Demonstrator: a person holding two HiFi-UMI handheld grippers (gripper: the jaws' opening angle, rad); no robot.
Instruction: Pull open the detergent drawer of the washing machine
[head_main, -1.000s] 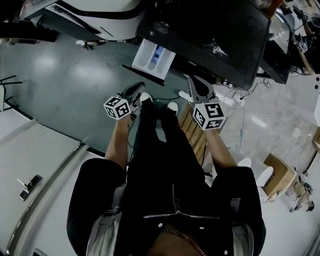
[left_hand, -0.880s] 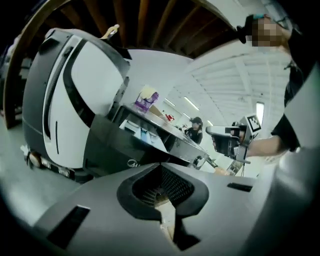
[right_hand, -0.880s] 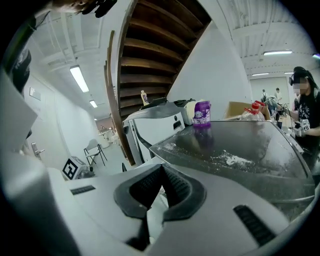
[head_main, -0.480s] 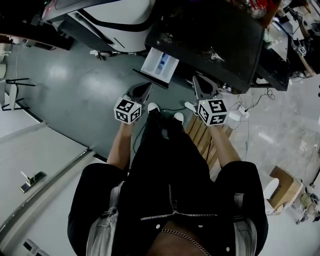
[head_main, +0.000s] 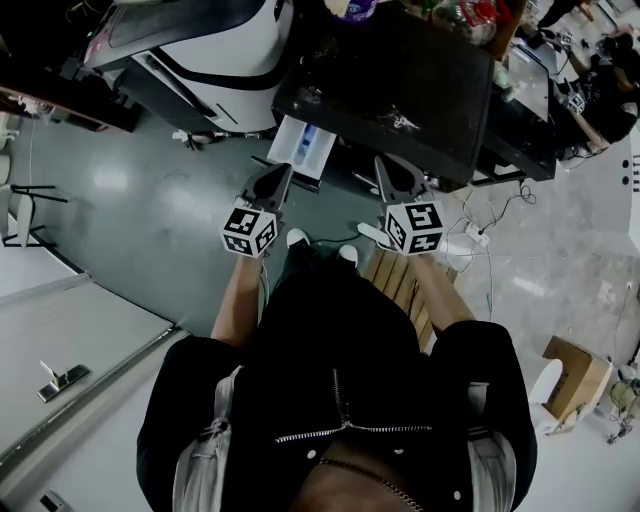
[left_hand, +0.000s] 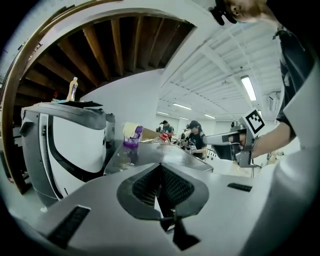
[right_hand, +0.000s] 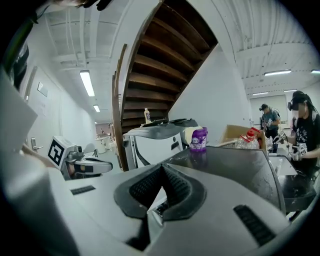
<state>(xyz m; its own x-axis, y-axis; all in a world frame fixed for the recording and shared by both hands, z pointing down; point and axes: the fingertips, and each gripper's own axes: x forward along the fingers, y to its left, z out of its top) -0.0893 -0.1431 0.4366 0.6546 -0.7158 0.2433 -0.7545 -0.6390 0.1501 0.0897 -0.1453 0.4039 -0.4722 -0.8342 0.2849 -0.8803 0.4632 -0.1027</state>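
Note:
The washing machine (head_main: 400, 90) has a glossy black top. Its white detergent drawer (head_main: 303, 143) stands pulled out from the front, with a blue insert showing. My left gripper (head_main: 283, 172) hovers just right of and nearer than the drawer, clear of it, jaws shut and empty. My right gripper (head_main: 384, 160) is held in front of the machine's front edge, also shut with nothing in it. In the left gripper view the left gripper (left_hand: 161, 165) looks level across the machine top (left_hand: 165, 156). The right gripper (right_hand: 162, 166) does likewise in its own view.
A purple bottle (right_hand: 198, 139) and other bottles stand on the machine top. A white-and-black machine (head_main: 200, 40) is at the left, a slatted wooden board (head_main: 400, 285) is by my feet, cables (head_main: 480, 225) and a cardboard box (head_main: 575, 370) lie right. People work behind.
Both grippers have risen from near the floor to the level of the machine's top, and the left one has rolled. The drawer stays pulled out.

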